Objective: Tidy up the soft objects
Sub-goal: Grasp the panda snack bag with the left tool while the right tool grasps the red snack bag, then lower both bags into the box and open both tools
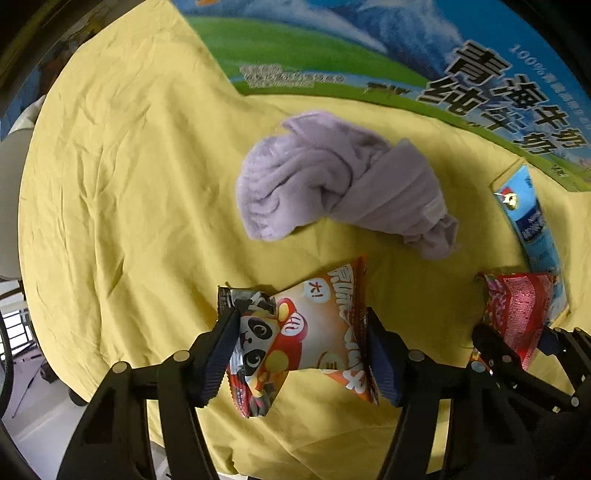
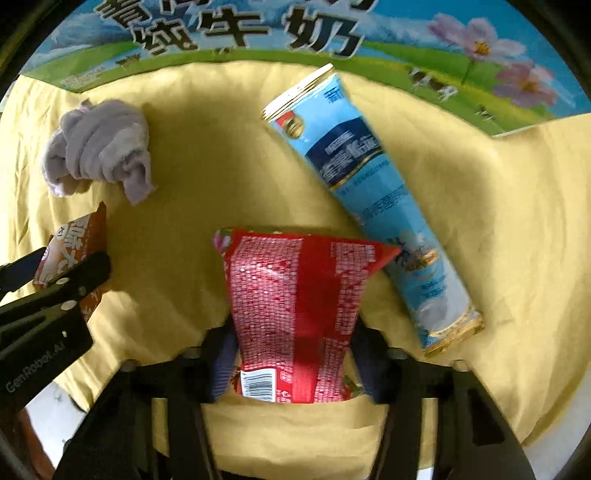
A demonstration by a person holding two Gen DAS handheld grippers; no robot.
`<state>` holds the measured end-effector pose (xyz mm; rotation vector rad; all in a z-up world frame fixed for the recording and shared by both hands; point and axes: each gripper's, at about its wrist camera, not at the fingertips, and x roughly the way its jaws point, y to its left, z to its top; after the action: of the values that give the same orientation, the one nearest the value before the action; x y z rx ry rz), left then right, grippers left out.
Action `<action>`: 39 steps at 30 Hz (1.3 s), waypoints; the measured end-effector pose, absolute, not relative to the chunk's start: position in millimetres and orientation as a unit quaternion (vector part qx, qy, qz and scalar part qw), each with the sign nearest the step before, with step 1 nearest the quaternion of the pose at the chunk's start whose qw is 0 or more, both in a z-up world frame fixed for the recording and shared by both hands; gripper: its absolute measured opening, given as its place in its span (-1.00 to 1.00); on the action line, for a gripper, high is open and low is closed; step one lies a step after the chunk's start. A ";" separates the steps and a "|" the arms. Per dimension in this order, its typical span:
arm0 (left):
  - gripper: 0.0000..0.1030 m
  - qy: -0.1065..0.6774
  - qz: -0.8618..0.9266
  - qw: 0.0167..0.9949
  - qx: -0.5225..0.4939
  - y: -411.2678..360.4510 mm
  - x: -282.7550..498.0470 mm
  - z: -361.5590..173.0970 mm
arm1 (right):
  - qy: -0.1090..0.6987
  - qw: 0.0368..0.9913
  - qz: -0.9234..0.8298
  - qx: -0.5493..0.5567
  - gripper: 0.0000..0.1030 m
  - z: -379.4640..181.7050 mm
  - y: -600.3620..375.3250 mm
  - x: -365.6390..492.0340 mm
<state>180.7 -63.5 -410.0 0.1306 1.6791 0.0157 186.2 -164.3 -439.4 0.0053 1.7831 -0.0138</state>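
An orange snack bag [image 1: 317, 332] with a panda print lies on the yellow cloth [image 1: 129, 184]. My left gripper [image 1: 301, 343] is shut on it, one pad against each side, and its left edge is crumpled. To the right, a red snack bag [image 2: 295, 295] is pinched narrow at its waist, with my right gripper [image 2: 291, 354] shut on it. A crumpled purple towel [image 1: 332, 181] lies beyond the orange bag. In the right wrist view the towel [image 2: 99, 144] is at the far left, and the left gripper [image 2: 55, 266] shows at the left edge with the orange bag [image 2: 74, 240].
A long light-blue pouch [image 2: 373, 206] lies diagonally on the yellow cloth [image 2: 184, 221], just right of the red bag and touching its corner. A printed milk carton [image 2: 258, 33] with a meadow picture borders the far side. The cloth's near edge drops to a pale floor [image 1: 37, 424].
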 end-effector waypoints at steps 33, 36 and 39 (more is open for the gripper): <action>0.04 0.611 -0.121 0.781 -0.047 -91.4 273.2 -176.9 | 0.679 0.722 0.049 0.124 -0.08 -215.5 -232.9 251.6; 0.04 0.605 -0.119 0.787 -0.031 -88.2 317.2 -178.7 | 0.665 0.736 0.036 0.122 -0.08 -205.0 -241.6 279.6; 0.04 0.609 -0.116 0.784 -0.017 -79.7 347.0 -195.3 | 0.664 0.738 0.025 0.119 -0.08 -205.4 -250.5 306.3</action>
<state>347.0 -79.7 -195.3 -0.0365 1.3144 -0.2513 306.3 -250.5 -205.4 0.2606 1.4586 0.0553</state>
